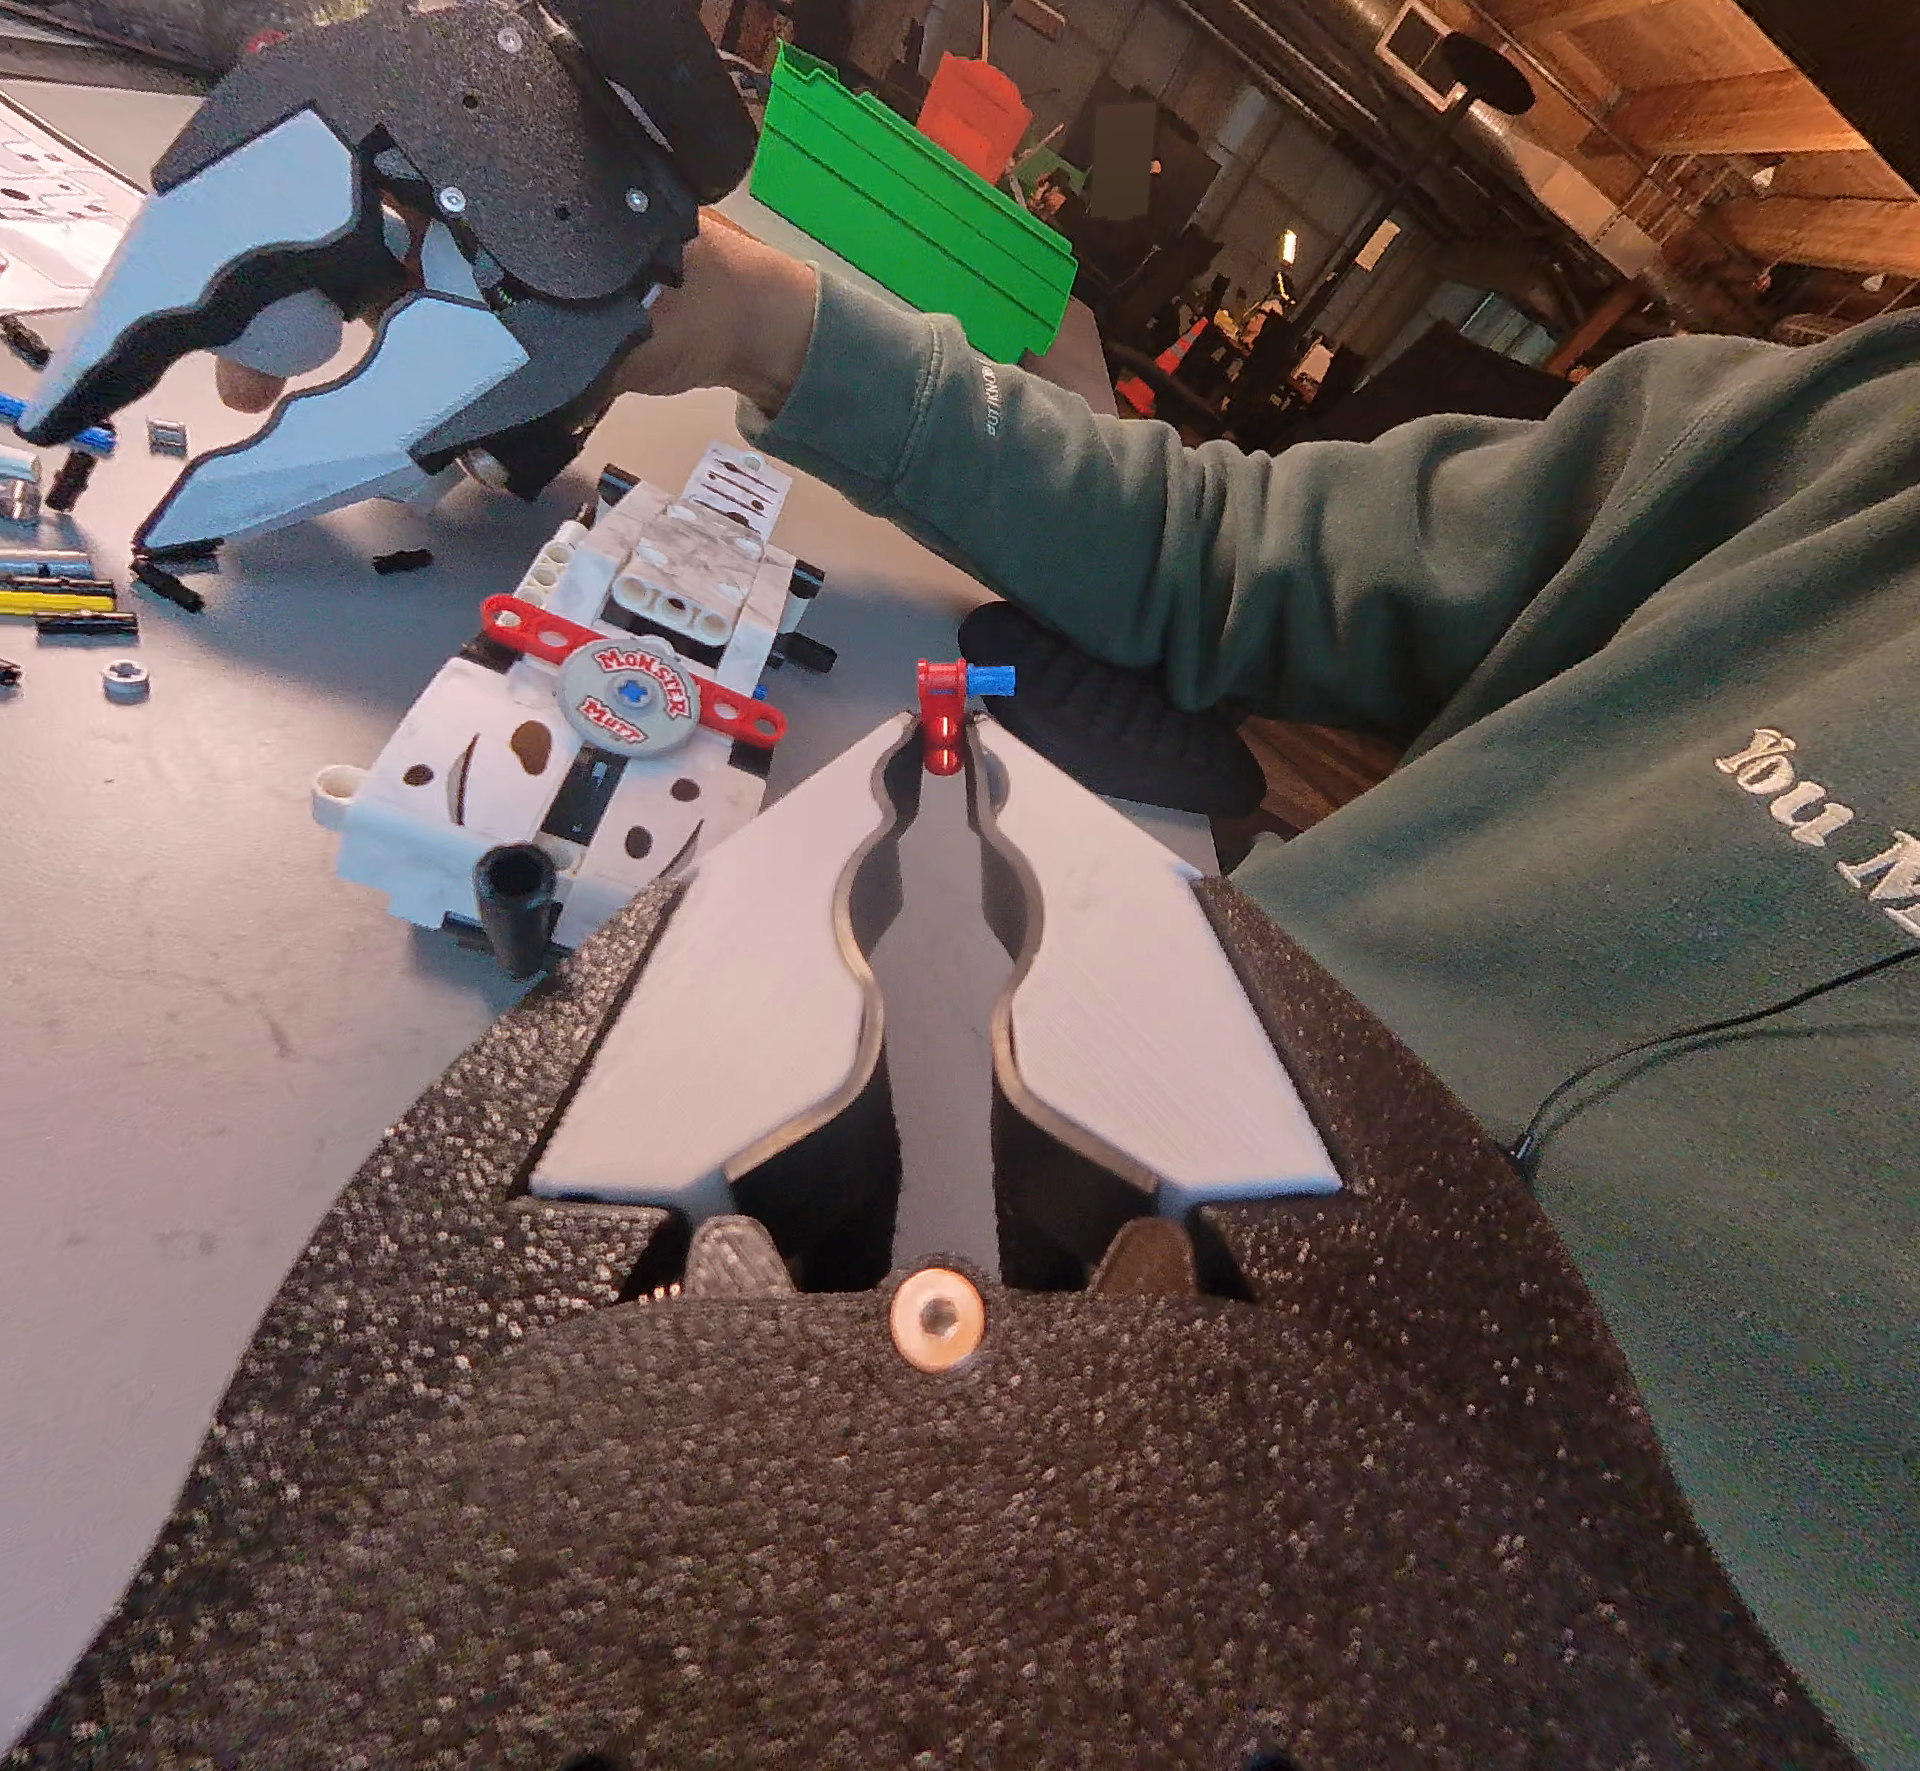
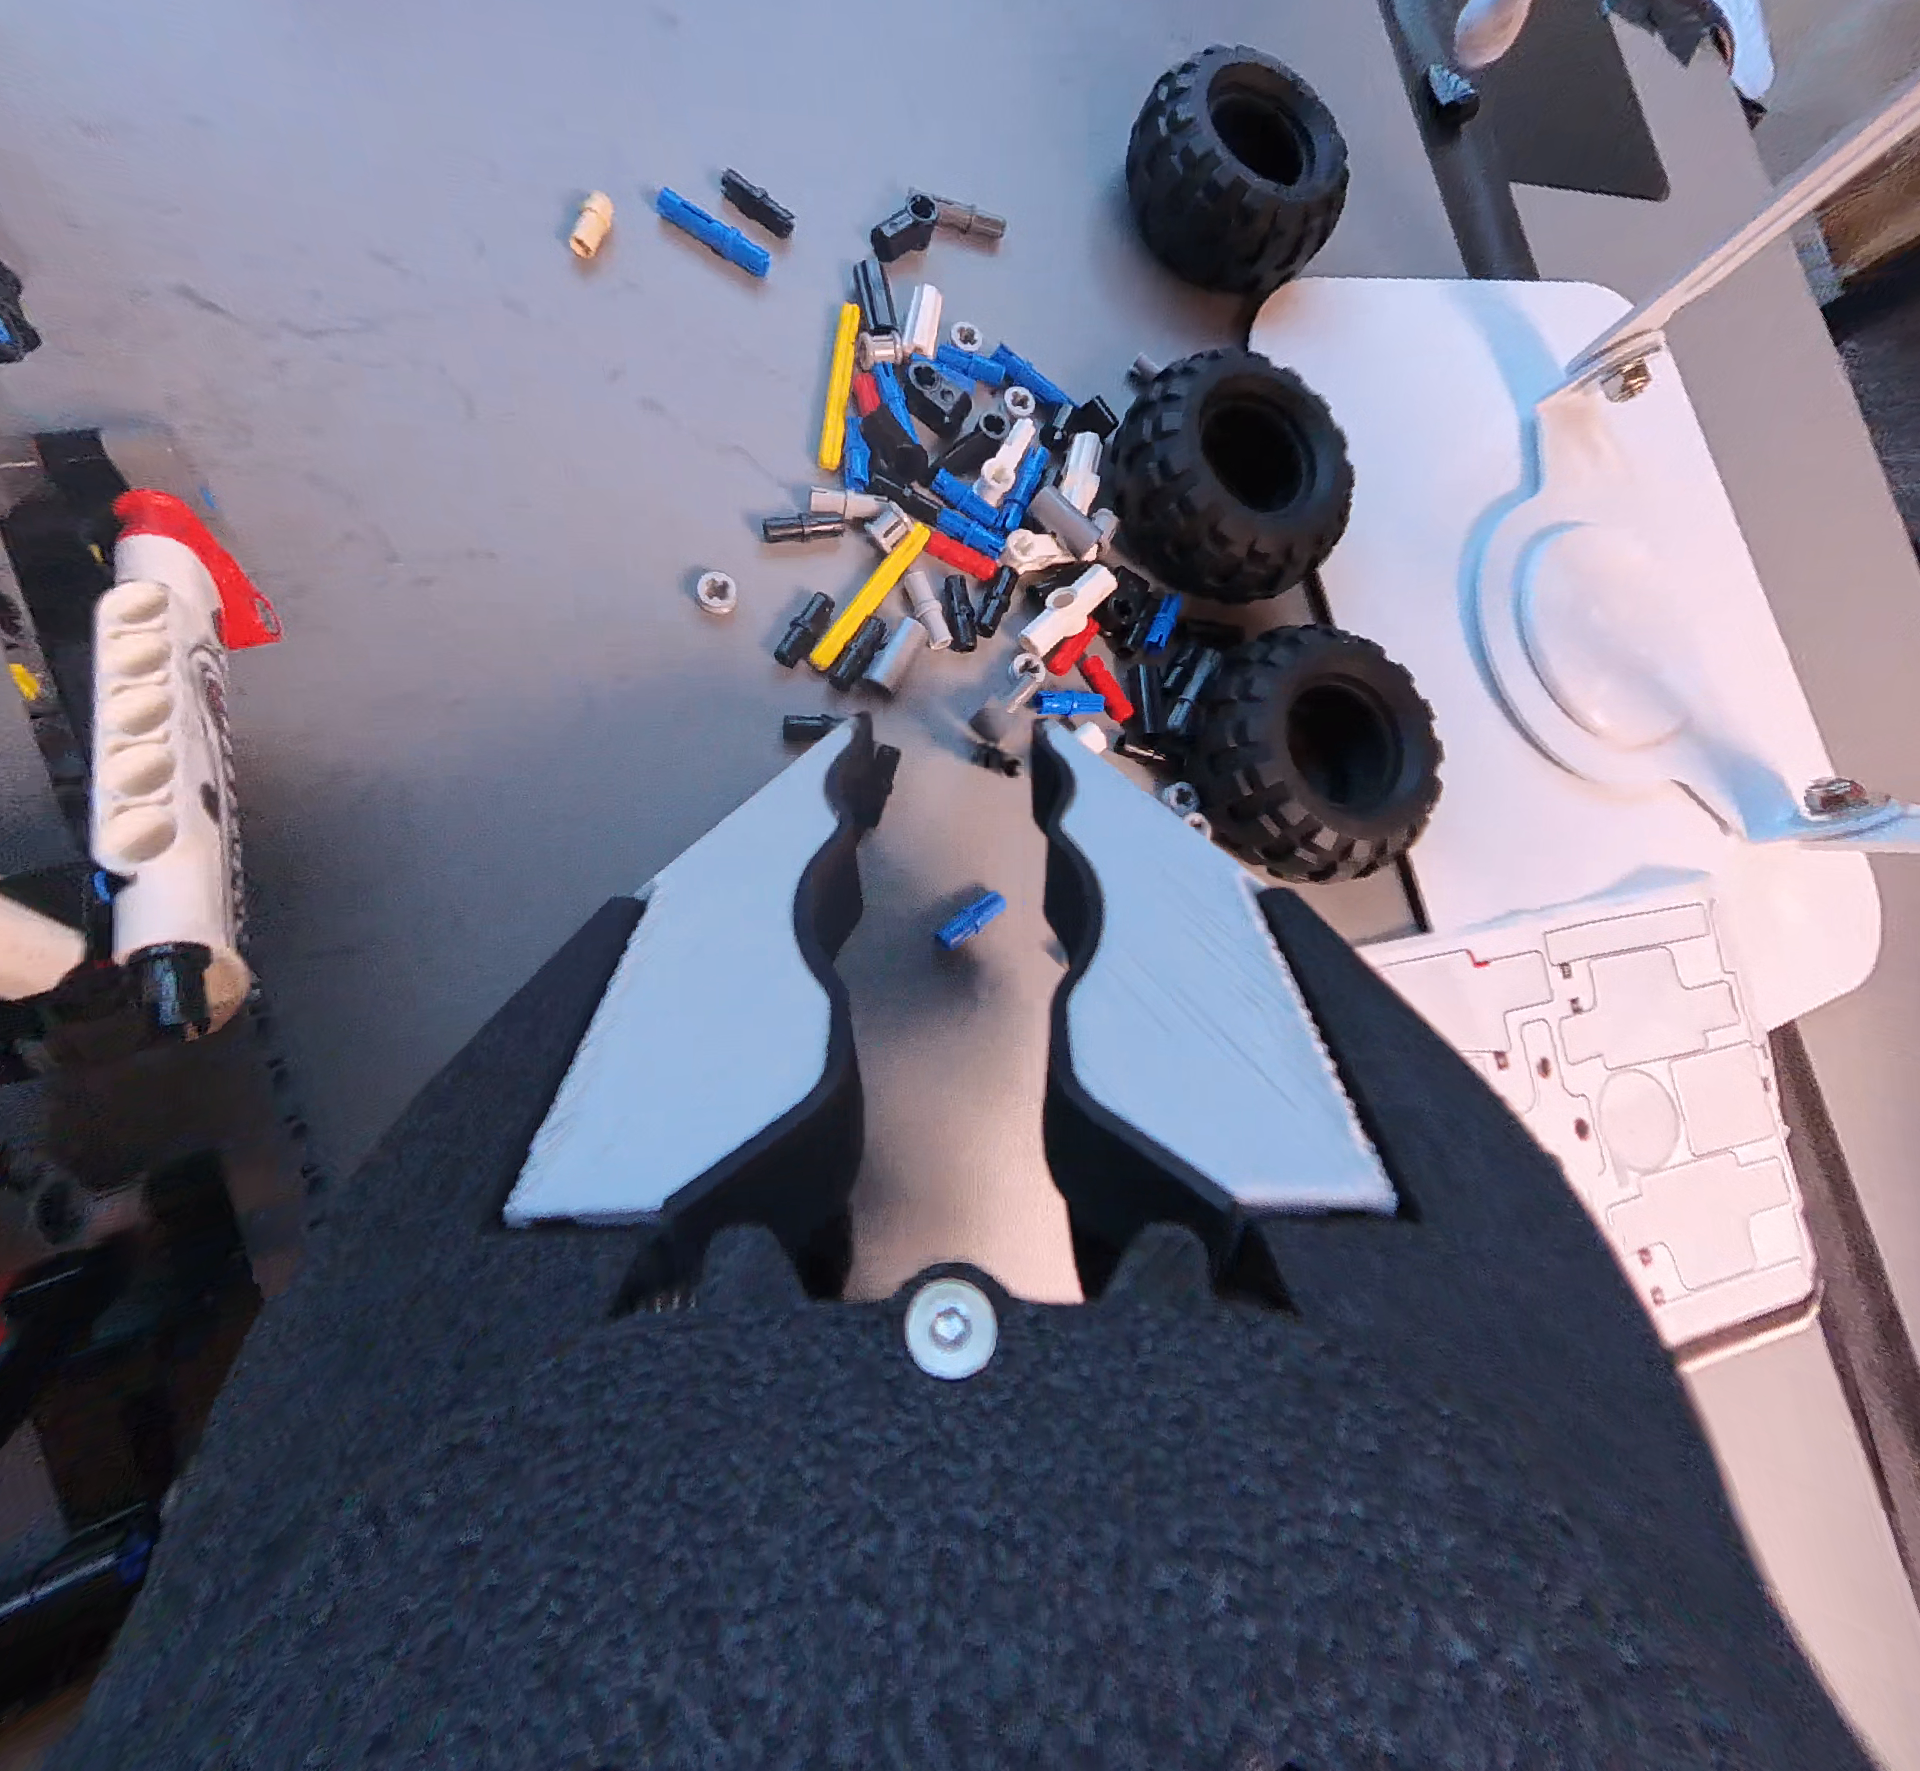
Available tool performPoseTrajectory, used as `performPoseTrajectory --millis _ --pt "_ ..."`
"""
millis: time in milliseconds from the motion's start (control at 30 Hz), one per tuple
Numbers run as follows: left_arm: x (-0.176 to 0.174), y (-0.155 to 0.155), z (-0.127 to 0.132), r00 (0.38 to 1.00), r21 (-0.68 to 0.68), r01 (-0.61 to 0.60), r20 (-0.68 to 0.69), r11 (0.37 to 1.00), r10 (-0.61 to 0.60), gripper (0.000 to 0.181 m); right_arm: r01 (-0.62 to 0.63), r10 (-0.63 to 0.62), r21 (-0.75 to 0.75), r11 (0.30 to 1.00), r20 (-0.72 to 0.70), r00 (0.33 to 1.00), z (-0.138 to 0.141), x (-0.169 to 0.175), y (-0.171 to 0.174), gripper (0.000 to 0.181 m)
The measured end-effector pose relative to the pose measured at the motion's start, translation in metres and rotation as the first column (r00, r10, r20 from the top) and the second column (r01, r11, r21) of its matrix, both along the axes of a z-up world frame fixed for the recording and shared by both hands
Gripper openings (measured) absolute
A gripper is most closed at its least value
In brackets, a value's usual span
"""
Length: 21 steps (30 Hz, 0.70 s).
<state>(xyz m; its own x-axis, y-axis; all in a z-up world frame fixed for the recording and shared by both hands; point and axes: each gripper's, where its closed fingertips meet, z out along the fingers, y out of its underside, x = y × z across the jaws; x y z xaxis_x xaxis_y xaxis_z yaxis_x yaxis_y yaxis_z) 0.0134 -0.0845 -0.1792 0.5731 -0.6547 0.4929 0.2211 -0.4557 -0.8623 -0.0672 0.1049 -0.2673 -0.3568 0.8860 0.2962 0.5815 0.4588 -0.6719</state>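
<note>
Left wrist view | left gripper (image 1: pixel 943 734) pinches red connector (image 1: pixel 941 719) with blue pin (image 1: pixel 989 680) | right gripper (image 2: pixel 951 750) spread above loose pins (image 2: pixel 956 495)

Even indoor light falls on the grey table (image 2: pixel 416 163) — soft shadows beneath the small pieces, wide-angle bending at the edges, blur along the right view's left edge.

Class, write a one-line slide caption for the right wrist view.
The open right claw hovers over a scatter of small building pins beside three black tyres on a grey table.
</note>
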Motion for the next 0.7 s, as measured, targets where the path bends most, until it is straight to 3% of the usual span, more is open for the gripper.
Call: performPoseTrajectory --millis 67,167,233,333,400,467,600,700 --pt "0.001 -0.002 0.001 1.000 0.011 0.011 0.003 1.000 -0.011 0.007 0.012 -0.014 -0.026 1.000 -0.082 0.997 0.021 0.000 -0.002 0.035" --pt "0.004 -0.005 0.009 0.998 0.043 0.036 0.042 0.998 -0.038 0.007 -0.052 0.018 -0.128 0.990 -0.254 0.967 0.075 0.010 -0.024 0.037" --pt "0.008 -0.012 0.021 0.991 0.088 0.079 0.104 0.993 -0.088 0.007 -0.219 0.124 -0.232 0.948 -0.364 0.923 0.115 0.031 -0.066 0.035" --pt "0.018 -0.028 0.041 0.962 0.179 0.175 0.177 0.968 -0.207 0.007 -0.506 0.320 -0.364 0.782 -0.464 0.826 0.154 0.076 -0.145 0.030" --pt "0.026 -0.040 0.053 0.930 0.240 0.247 0.214 0.939 -0.299 0.008 -0.619 0.415 -0.399 0.676 -0.488 0.768 0.160 0.100 -0.188 0.029" --pt "0.034 -0.050 0.059 0.896 0.272 0.309 0.237 0.911 -0.375 0.008 -0.665 0.460 -0.408 0.625 -0.495 0.737 0.156 0.111 -0.217 0.030" --pt "0.045 -0.059 0.062 0.840 0.281 0.381 0.294 0.881 -0.457 0.007 -0.692 0.487 -0.367 0.621 -0.511 0.708 0.149 0.115 -0.247 0.034" --pt "0.047 -0.061 0.066 0.801 0.286 0.408 0.344 0.867 -0.490 0.007 -0.675 0.472 -0.266 0.688 -0.543 0.694 0.149 0.111 -0.252 0.035"
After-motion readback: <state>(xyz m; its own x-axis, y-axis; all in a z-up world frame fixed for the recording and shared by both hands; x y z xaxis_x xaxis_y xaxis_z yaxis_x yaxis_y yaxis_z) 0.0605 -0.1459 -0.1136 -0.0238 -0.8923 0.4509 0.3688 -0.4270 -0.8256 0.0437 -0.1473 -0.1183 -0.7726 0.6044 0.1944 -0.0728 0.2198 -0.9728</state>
